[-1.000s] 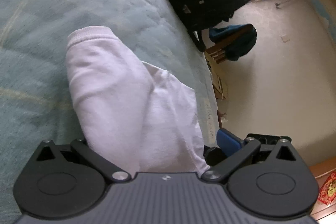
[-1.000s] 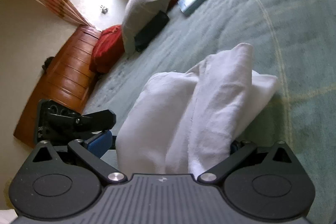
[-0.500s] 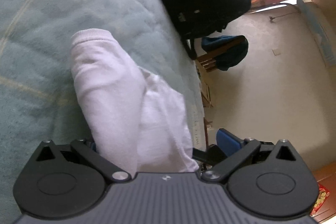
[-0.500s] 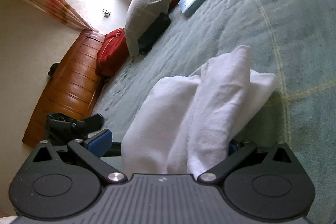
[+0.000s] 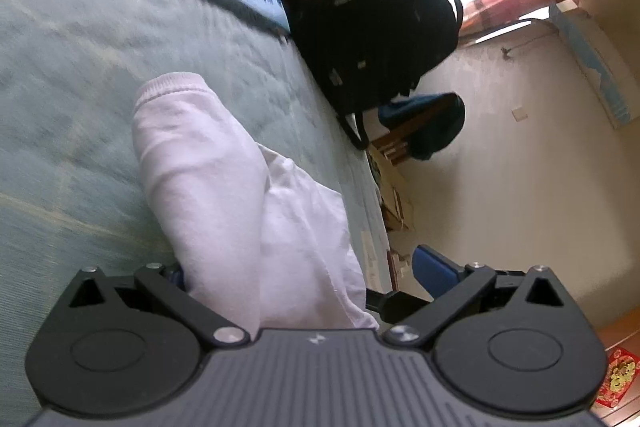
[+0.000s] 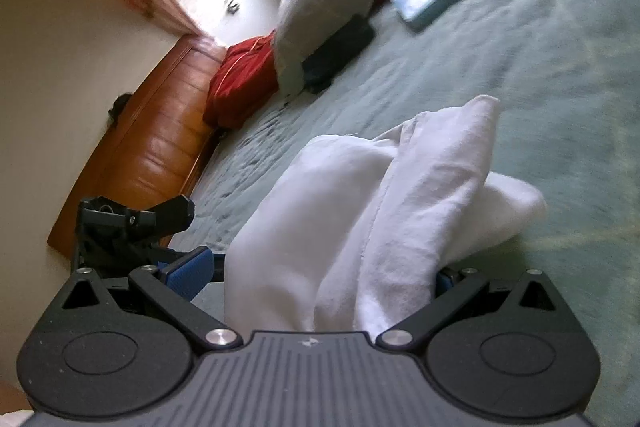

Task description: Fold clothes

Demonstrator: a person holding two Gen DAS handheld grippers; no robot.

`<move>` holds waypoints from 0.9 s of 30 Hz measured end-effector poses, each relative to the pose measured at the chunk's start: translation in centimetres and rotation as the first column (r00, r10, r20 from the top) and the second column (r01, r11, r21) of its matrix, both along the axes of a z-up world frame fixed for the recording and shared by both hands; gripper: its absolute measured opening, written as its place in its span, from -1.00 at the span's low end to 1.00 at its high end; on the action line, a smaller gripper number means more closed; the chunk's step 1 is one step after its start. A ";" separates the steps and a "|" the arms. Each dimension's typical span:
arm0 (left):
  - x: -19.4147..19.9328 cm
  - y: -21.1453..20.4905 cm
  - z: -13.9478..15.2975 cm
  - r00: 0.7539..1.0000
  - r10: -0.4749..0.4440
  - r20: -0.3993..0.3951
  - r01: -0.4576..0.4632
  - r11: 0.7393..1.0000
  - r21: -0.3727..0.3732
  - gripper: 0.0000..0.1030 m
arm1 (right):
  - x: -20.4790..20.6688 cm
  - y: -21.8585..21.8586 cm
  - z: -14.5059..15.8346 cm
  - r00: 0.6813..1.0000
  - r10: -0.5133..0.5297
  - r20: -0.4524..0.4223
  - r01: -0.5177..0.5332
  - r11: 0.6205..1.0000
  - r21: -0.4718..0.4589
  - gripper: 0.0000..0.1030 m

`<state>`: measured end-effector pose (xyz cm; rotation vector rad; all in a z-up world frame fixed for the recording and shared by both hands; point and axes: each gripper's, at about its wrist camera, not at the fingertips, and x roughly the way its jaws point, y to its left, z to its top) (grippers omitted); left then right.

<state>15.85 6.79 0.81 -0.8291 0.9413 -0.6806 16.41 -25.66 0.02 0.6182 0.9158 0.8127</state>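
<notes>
White garment (image 5: pixel 240 211) stretches lengthwise away across the bed (image 5: pixel 72 75), draped between each tool's wide-spread jaws.

White garment bunched in loose folds on the green bedspread

The white garment (image 5: pixel 240 211) is soft, fleecy cloth, gathered into thick rolled folds rather than laid flat. In the left wrist view its ribbed hem (image 5: pixel 172 89) forms the far end, curving over a rounded fold that lies on the bedspread (image 5: pixel 80 67), while the near end rises up toward the camera. In the right wrist view the same cloth (image 6: pixel 360 227) shows as two or three overlapping ridges with a stitched seam along one, the far tip lifted to a blunt point and a rounded lobe resting on the cover to the right.
</notes>
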 end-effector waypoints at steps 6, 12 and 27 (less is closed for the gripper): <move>-0.7 5.6 0.9 0.998 0.061 0.022 -0.062 0.998 0.015 0.97 | 1.3 5.9 1.2 0.998 0.063 0.027 -0.062 0.998 -0.024 1.00; -1.3 12.2 1.7 0.990 0.131 0.042 -0.133 0.991 0.031 0.97 | 2.3 13.4 2.2 0.990 0.133 0.044 -0.131 0.990 -0.053 1.00; -3.1 32.1 3.3 0.924 0.377 0.065 -0.383 0.912 0.145 0.97 | 4.1 36.4 3.6 0.934 0.339 0.117 -0.326 0.938 -0.115 1.00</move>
